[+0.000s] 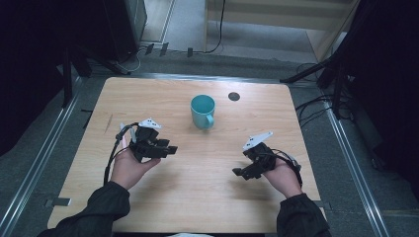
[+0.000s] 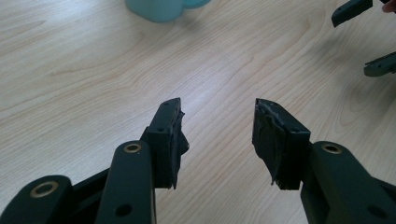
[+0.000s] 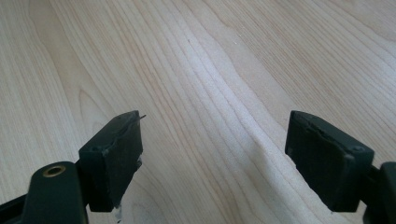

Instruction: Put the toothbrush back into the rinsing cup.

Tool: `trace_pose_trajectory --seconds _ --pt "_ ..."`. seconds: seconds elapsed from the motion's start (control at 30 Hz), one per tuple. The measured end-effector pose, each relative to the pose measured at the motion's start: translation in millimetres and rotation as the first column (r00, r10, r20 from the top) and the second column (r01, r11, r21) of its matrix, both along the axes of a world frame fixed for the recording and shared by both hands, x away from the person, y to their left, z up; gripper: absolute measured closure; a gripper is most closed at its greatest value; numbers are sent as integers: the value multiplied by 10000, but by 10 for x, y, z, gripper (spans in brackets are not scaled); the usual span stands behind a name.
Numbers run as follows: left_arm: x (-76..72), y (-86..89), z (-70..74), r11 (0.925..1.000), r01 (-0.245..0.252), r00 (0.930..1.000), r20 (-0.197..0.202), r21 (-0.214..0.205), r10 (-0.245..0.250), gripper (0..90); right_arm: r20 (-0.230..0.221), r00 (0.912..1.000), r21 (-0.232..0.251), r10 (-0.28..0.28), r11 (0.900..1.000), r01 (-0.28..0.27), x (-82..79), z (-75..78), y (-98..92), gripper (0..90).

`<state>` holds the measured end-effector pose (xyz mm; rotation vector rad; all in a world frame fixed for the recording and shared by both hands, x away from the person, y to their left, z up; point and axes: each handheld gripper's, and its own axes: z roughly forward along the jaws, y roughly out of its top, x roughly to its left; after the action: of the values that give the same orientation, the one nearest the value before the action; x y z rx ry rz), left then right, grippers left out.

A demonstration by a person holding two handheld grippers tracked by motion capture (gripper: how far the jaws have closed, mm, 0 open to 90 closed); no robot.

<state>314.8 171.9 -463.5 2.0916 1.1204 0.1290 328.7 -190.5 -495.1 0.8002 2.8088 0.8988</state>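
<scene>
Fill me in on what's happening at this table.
A person holds a gripper in each hand above a wooden table. The left gripper and right gripper are both open and empty. A teal mug stands upright farther back, between them, untouched. A small dark disc lies beyond it.

In the left gripper view, the teal cup point(image 2: 161, 9) is cut off by the top edge, base alone visible. The right gripper point(image 2: 369, 39) is cropped at the right edge. The dark disc point(image 1: 234, 96) on the surface point(image 1: 197, 197) is too small to identify.
</scene>
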Motion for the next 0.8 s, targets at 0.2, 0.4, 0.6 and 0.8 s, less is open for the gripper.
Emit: trace_pose_trajectory --seconds 0.2,0.4,0.6,0.8 --pt "7 18 -32 9997 -18 10000 25 254 17 501 -7 10000 -104 82 9999 -82 -2 -7 8 188" --pt "3 11 -59 9992 -19 9996 274 388 9 459 11 10000 -163 72 9998 -72 -5 -11 0 188" --pt "4 23 -84 9986 -66 9998 185 523 57 439 12 9999 -168 111 9998 -111 9 -11 16 188" --pt "1 42 -96 9989 -117 9998 147 450 110 428 39 9998 -243 186 9995 -185 7 -15 28 188"
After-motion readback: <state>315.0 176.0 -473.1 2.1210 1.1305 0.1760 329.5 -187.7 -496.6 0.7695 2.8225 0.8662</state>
